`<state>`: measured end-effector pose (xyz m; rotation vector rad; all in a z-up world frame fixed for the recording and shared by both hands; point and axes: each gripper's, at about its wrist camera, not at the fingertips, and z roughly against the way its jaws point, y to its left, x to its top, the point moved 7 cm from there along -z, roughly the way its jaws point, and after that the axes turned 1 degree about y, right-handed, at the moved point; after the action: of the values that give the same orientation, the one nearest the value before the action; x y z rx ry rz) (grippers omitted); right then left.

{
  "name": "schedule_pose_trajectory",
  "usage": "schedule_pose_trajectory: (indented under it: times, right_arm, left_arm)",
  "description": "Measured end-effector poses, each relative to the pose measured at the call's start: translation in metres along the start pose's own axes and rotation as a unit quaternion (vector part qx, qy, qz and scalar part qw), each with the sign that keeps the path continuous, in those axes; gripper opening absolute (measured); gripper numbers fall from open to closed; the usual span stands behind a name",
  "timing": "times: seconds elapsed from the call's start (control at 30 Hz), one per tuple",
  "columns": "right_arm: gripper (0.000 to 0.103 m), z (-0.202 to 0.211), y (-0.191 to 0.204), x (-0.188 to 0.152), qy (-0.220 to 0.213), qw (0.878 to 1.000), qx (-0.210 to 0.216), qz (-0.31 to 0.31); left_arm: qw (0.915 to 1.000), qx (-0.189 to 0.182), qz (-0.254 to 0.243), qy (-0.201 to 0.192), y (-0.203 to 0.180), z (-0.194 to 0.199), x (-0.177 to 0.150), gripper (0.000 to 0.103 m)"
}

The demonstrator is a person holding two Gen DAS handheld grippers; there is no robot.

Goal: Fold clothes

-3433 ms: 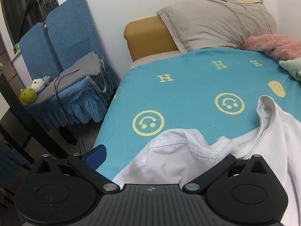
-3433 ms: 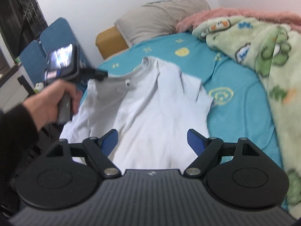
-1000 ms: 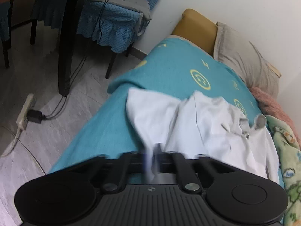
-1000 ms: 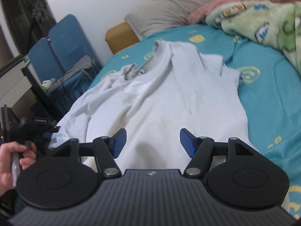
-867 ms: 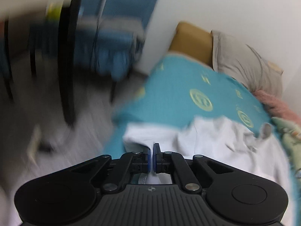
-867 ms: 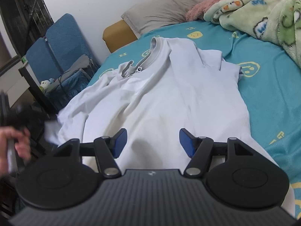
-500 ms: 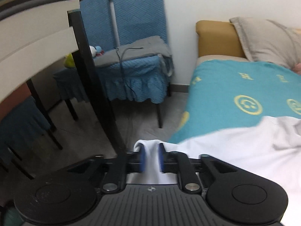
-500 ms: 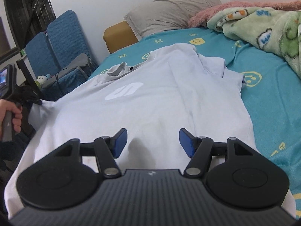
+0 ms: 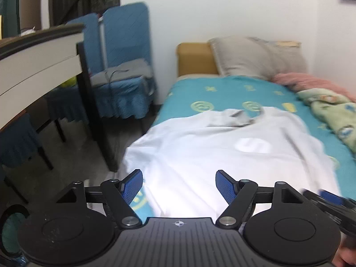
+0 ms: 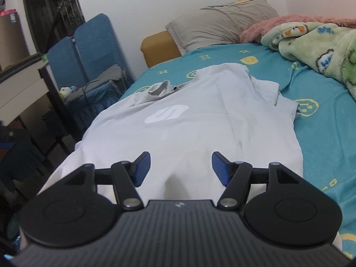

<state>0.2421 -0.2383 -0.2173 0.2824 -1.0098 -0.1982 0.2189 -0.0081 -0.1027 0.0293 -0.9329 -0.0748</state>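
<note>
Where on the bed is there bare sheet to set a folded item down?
Bare teal sheet lies between the white T-shirt and green blanket, and a strip between the collar and grey pillow. The bed's left side is covered by the shirt.

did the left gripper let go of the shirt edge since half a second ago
Yes. The left gripper has just been opening and now holds nothing; the white shirt lies spread on the teal sheet, its edge draped over the bedside.

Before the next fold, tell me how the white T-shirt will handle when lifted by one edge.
The white T-shirt will probably go limp and sag: it already drapes over the bed edge. Its wrinkled sleeve suggests bunching. It looks light.
</note>
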Motion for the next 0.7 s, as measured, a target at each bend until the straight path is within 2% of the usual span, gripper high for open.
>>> schedule_pose_trajectory:
  times: [0.13,0.27,0.33,0.43,0.57,0.7]
  right_arm:
    - [0.064,0.004,0.009,0.003,-0.003,1.000,0.008,0.014]
    - [0.063,-0.001,0.015,0.011,0.005,1.000,0.022,0.003]
    - [0.043,-0.016,0.020,0.019,0.024,0.999,0.022,0.002]
    - [0.043,-0.053,0.031,0.042,0.042,0.999,0.032,-0.014]
    - [0.043,-0.126,0.058,0.080,0.043,0.999,0.030,-0.005]
    - [0.043,-0.194,0.072,0.116,0.031,0.999,0.025,-0.023]
  left_arm:
    - [0.9988,-0.049,-0.002,-0.006,-0.016,0.019,-0.017,0.076]
    - [0.9980,-0.057,0.029,-0.001,-0.002,0.005,-0.017,0.076]
    - [0.9971,-0.061,0.047,0.004,0.008,-0.003,-0.016,0.076]
    - [0.9966,-0.062,0.054,-0.001,0.019,-0.010,-0.012,0.076]
    - [0.9963,-0.056,0.065,0.006,0.028,-0.022,-0.016,0.076]
    - [0.9911,-0.070,0.109,0.030,0.044,-0.041,-0.022,0.076]
